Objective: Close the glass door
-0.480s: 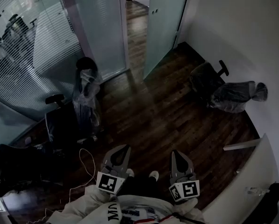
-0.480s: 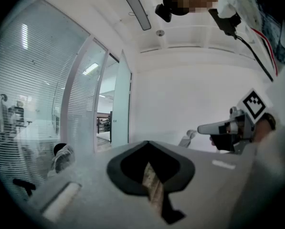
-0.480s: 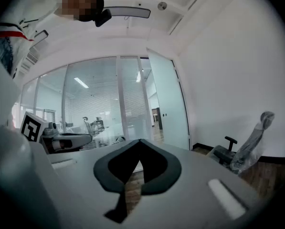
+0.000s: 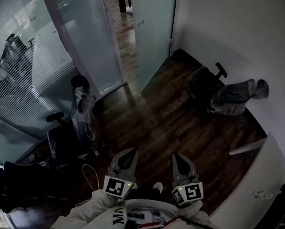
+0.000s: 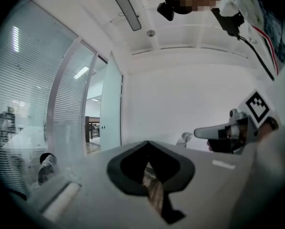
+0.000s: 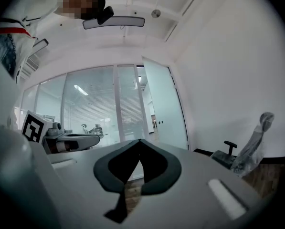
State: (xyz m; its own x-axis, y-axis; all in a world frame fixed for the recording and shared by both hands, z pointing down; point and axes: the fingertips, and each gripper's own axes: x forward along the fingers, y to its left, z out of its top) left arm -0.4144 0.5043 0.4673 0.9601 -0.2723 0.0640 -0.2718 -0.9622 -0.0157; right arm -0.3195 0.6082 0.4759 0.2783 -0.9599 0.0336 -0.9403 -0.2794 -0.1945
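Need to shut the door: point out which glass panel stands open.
The plain frosted panel beside the white wall, swung into the room. The striped panels left of the doorway stand in line as a wall.

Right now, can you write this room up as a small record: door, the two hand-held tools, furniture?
Glass door: standing open, untouched by either gripper
Left gripper: jaws together, nothing held
Right gripper: jaws together, nothing held
Wrapped chair: by the white wall
Second wrapped chair: beside the glass wall
Floor: dark wood
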